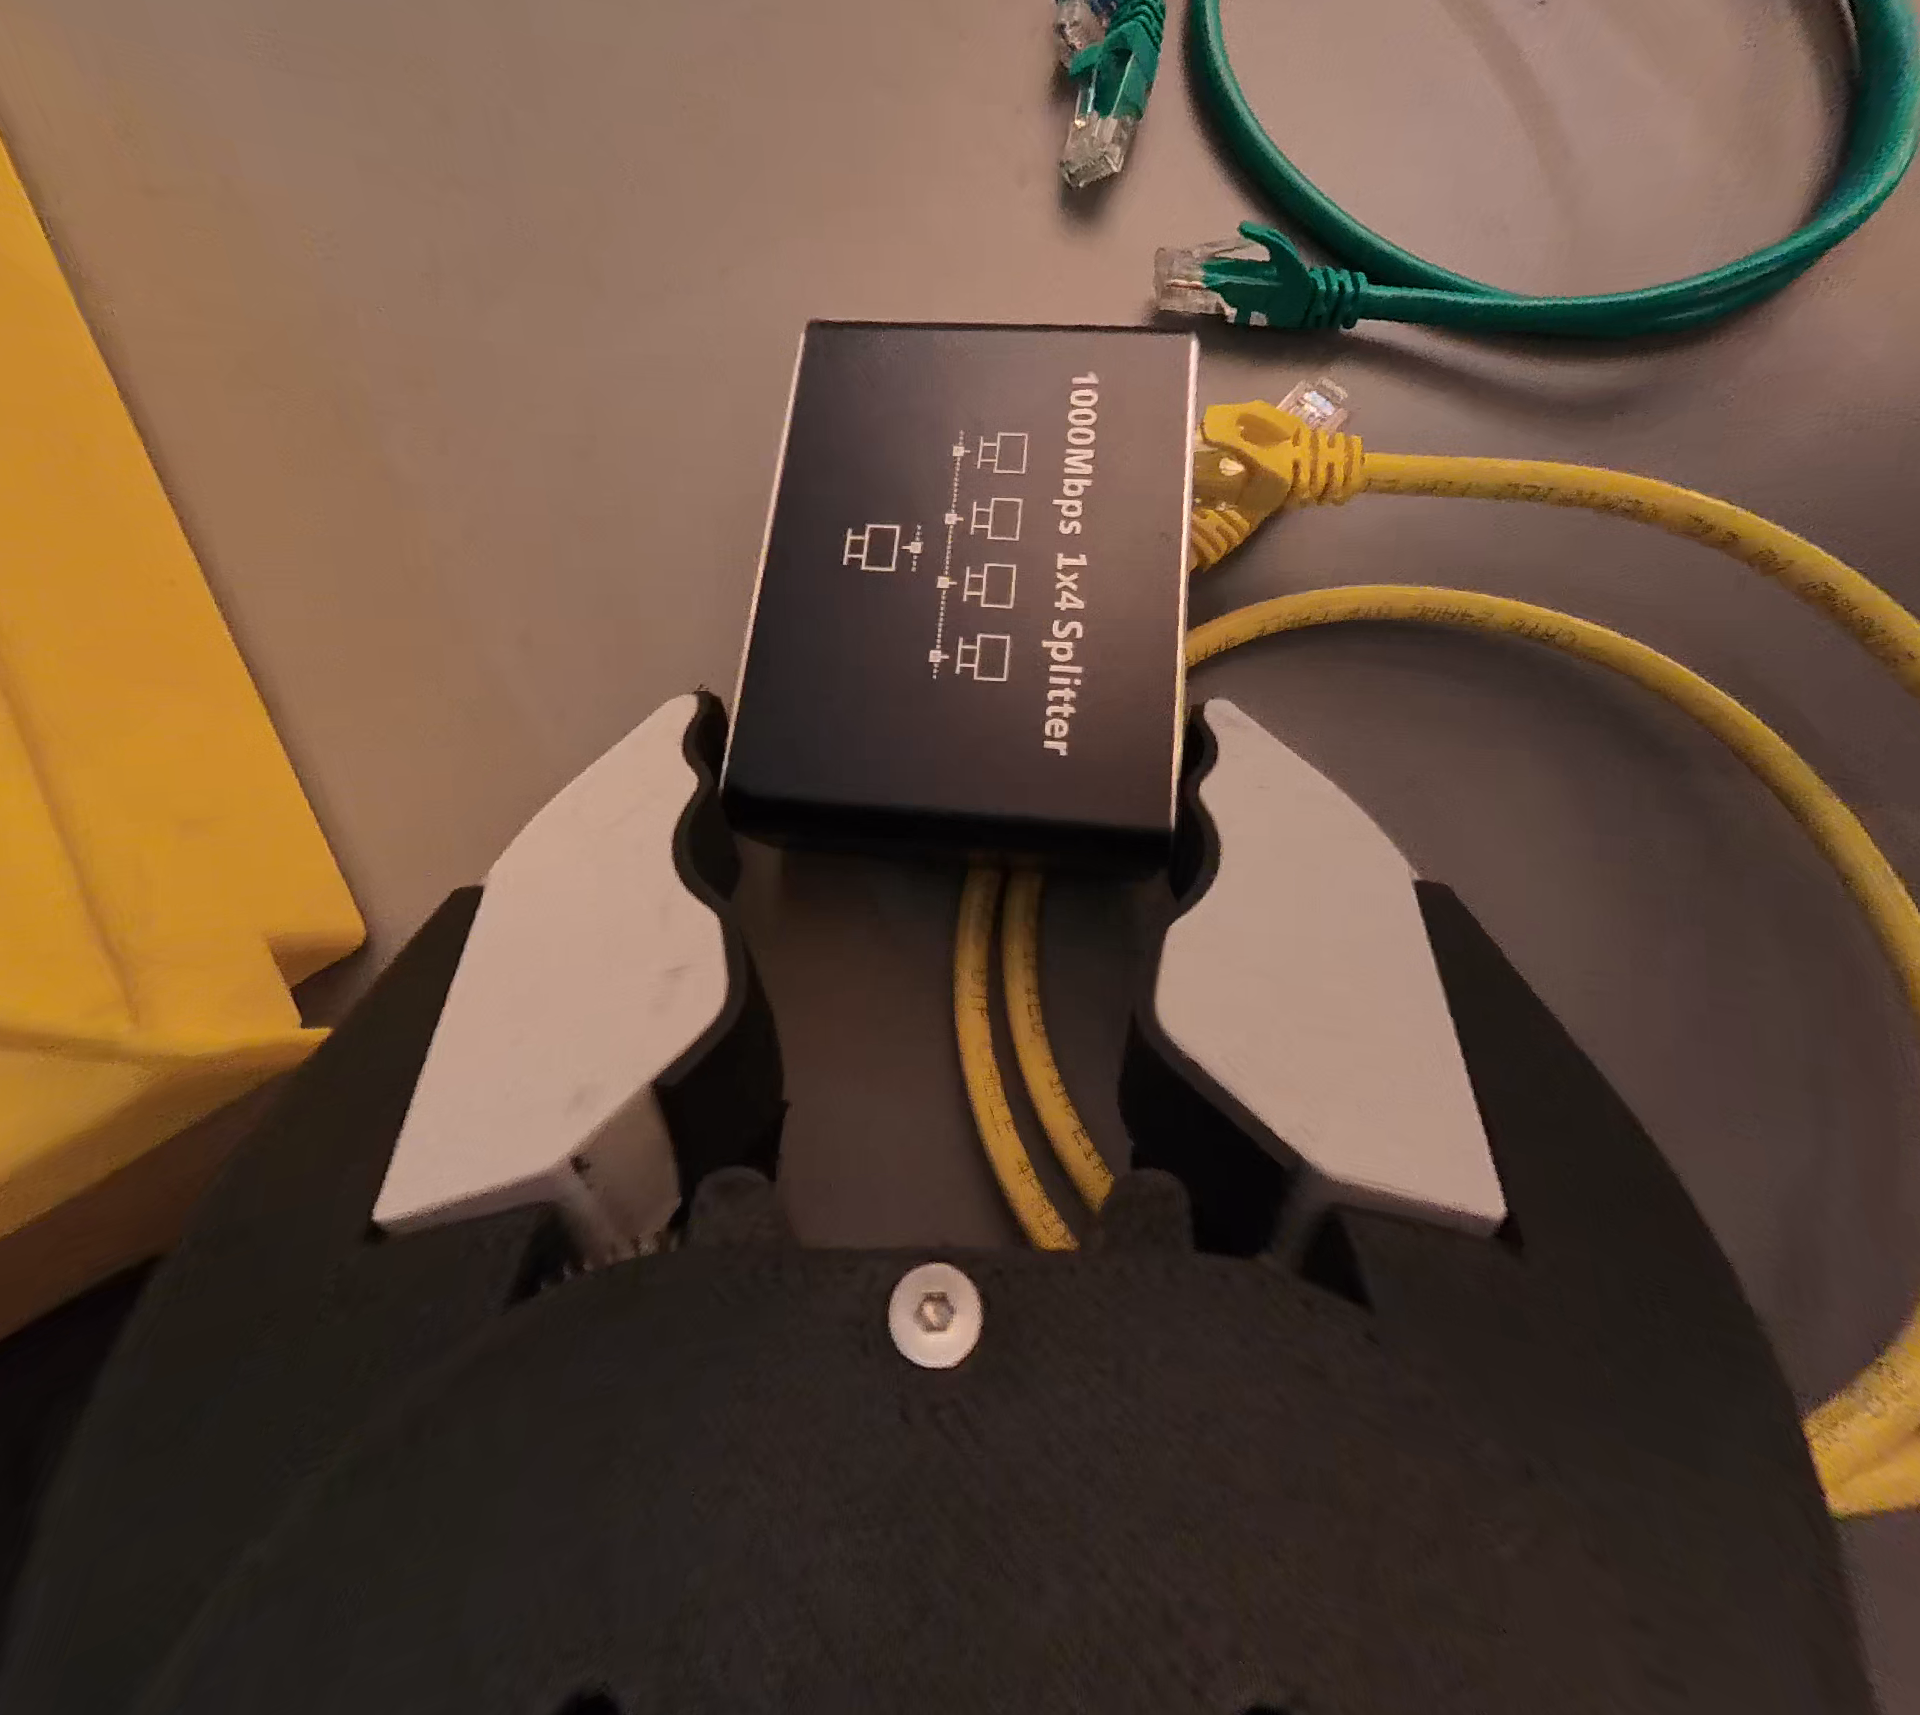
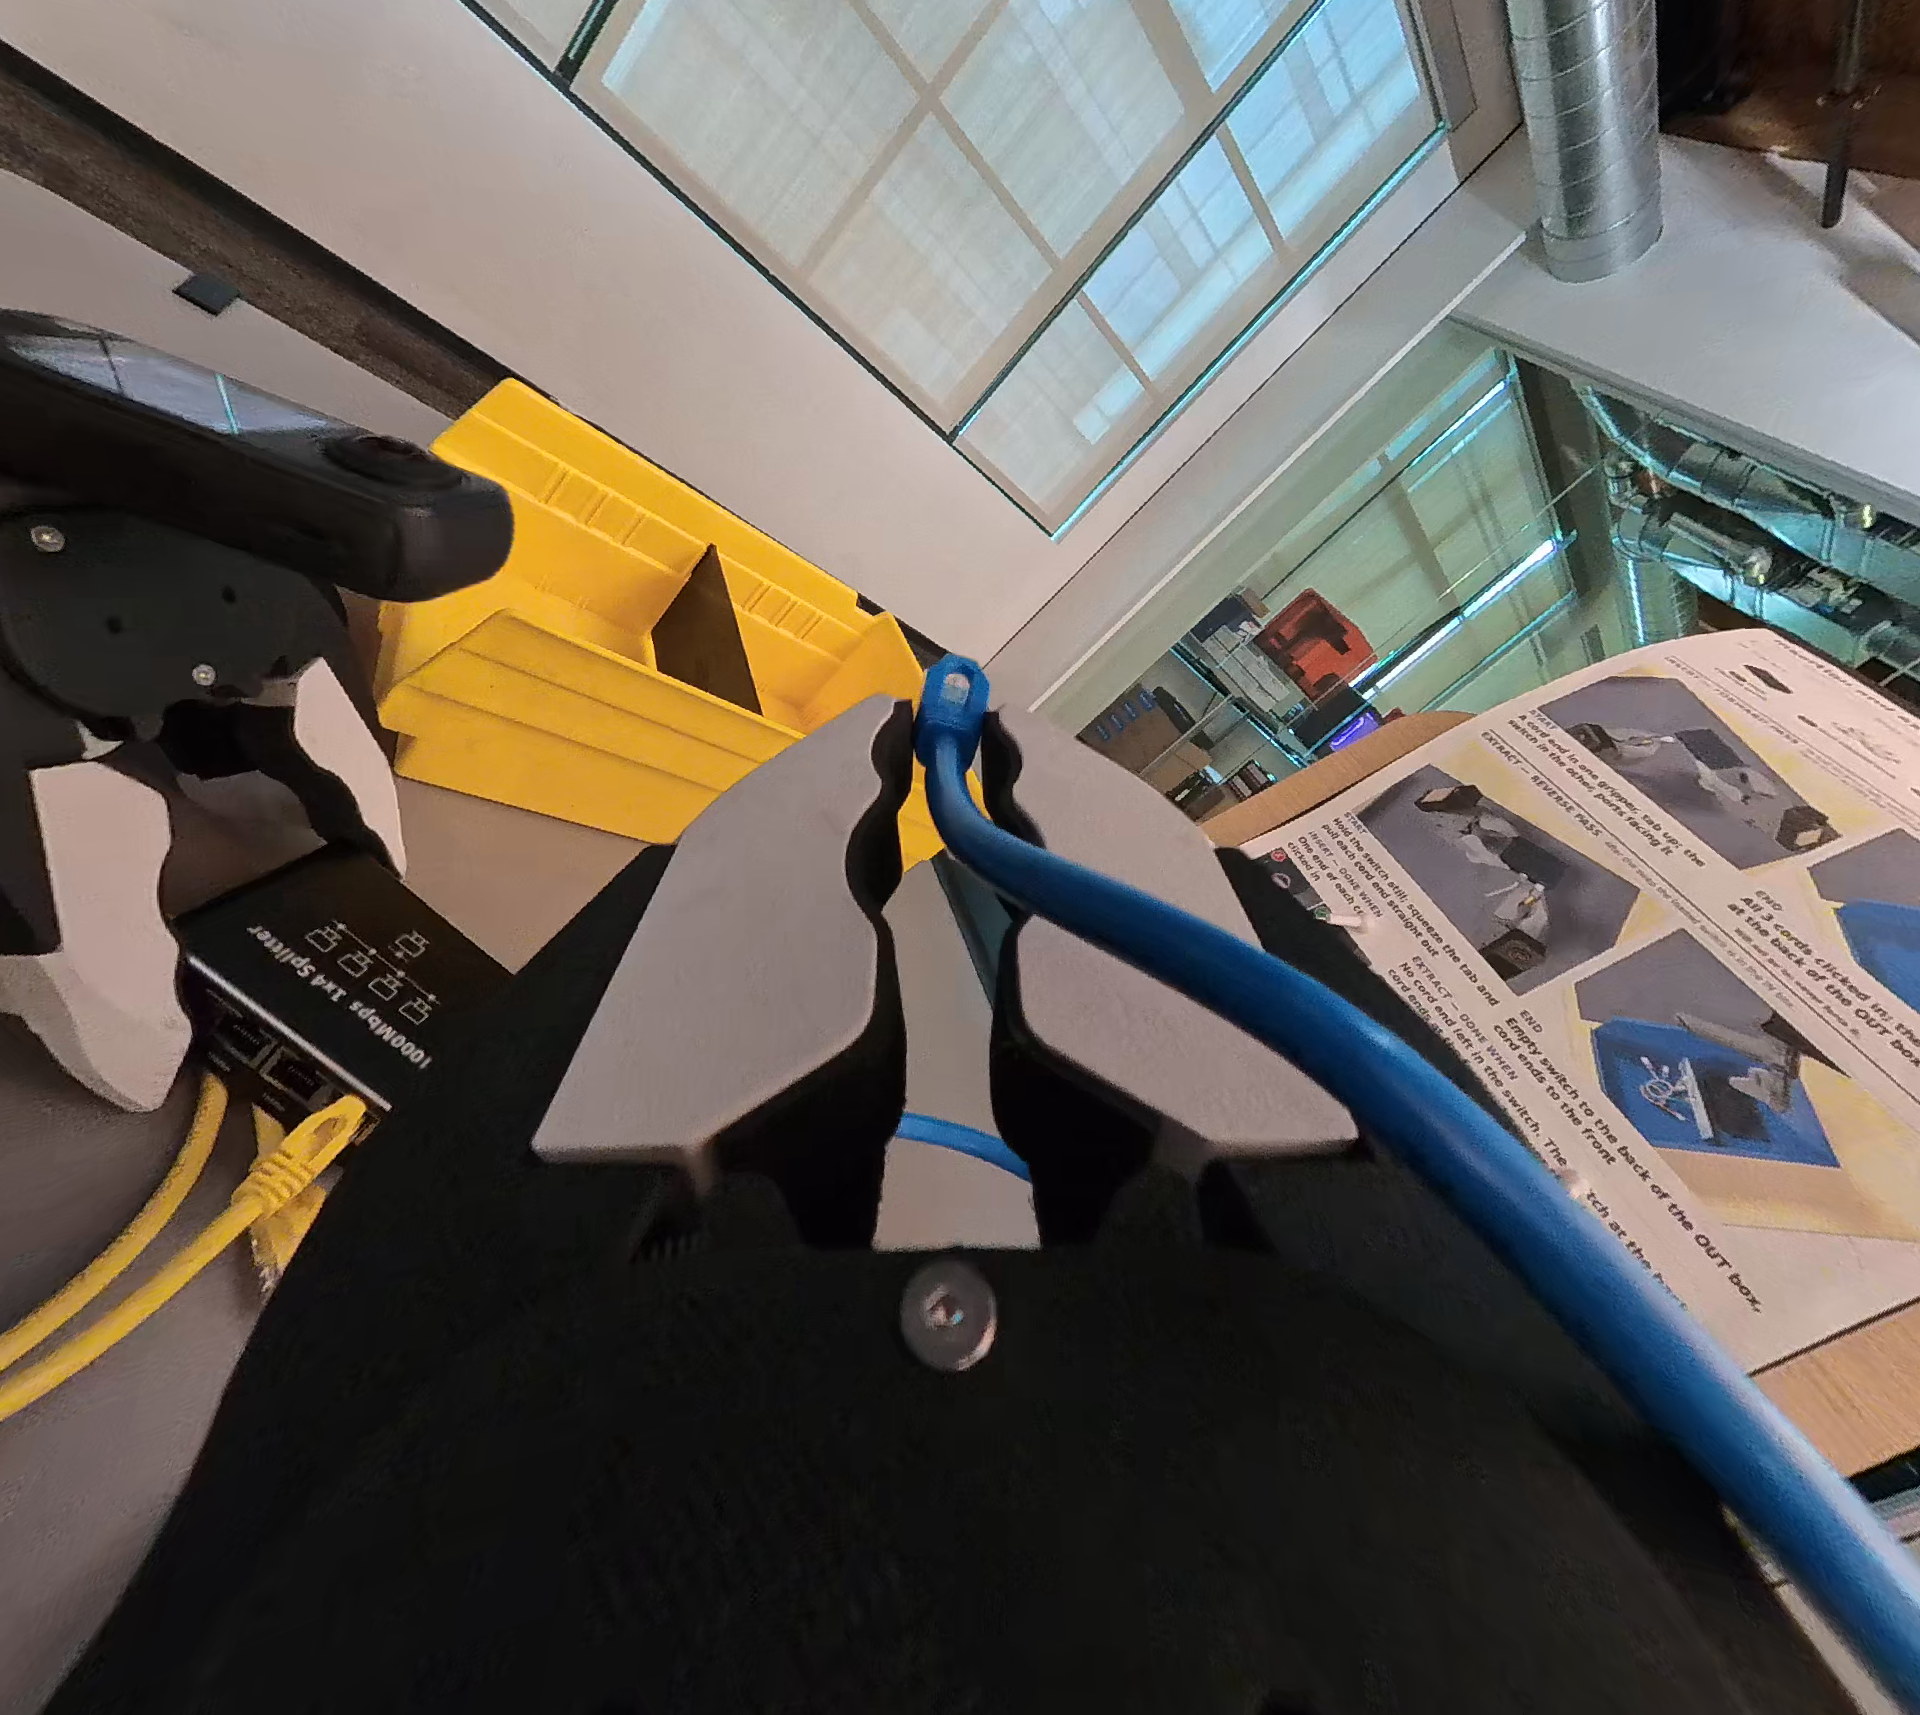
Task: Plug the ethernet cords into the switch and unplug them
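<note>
Left gripper [image 1: 951,772] clamps the switch [image 1: 966,585] at frame centre, steadying it, ports facing right toward the yellow cord [image 1: 1558,502]. Right gripper [image 2: 951,730] pinches the blue cord [image 2: 1195,927] behind its plug, raised, likely for insertion. Green cord [image 1: 1558,294] lies loose, upper right.

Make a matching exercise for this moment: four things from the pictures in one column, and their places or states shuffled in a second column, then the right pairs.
Things:
1. black switch
2. blue cord
3. green cord
4. yellow bin

States:
A. lying loose in a loop on the table, both ends unplugged
B. pinched near its plug by the right gripper, lifted off the table
C. clamped at its near end by the left gripper
D. standing untouched on the table, behind the switch

Pairs: 1-C, 2-B, 3-A, 4-D
</note>
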{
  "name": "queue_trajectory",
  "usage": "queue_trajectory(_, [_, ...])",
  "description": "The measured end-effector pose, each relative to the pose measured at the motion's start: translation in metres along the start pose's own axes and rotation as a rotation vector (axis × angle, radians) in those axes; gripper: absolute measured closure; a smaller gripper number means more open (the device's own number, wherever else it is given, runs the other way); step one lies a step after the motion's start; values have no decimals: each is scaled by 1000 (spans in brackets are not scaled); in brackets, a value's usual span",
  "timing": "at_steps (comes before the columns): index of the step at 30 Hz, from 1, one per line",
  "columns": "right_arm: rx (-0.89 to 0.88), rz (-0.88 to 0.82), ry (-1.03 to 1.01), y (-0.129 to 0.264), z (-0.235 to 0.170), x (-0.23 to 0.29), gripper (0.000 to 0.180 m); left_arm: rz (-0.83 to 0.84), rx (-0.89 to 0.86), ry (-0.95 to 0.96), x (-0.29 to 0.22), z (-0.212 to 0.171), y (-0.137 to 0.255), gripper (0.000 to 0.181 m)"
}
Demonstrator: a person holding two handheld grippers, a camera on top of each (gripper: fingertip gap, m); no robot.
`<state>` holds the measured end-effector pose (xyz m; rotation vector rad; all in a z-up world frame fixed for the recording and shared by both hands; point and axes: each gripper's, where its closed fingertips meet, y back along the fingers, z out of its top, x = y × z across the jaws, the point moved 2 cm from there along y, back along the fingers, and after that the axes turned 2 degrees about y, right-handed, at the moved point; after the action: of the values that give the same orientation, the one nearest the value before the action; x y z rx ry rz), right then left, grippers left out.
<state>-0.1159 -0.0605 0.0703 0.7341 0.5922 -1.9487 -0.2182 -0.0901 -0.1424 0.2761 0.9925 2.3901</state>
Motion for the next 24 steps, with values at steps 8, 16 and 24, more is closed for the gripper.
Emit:
queue_trajectory(8, [43,28,-1,-3,-10,4,167,1,-95,68,4,15,3,100])
queue_trajectory(16, [74,32,-12,-4,-19,2,168,-96,-202,203,7,32,14,100])
queue_trajectory(24, [107,44,-20,-5,-27,3,168,-160,-118,191,-2,22,15,100])
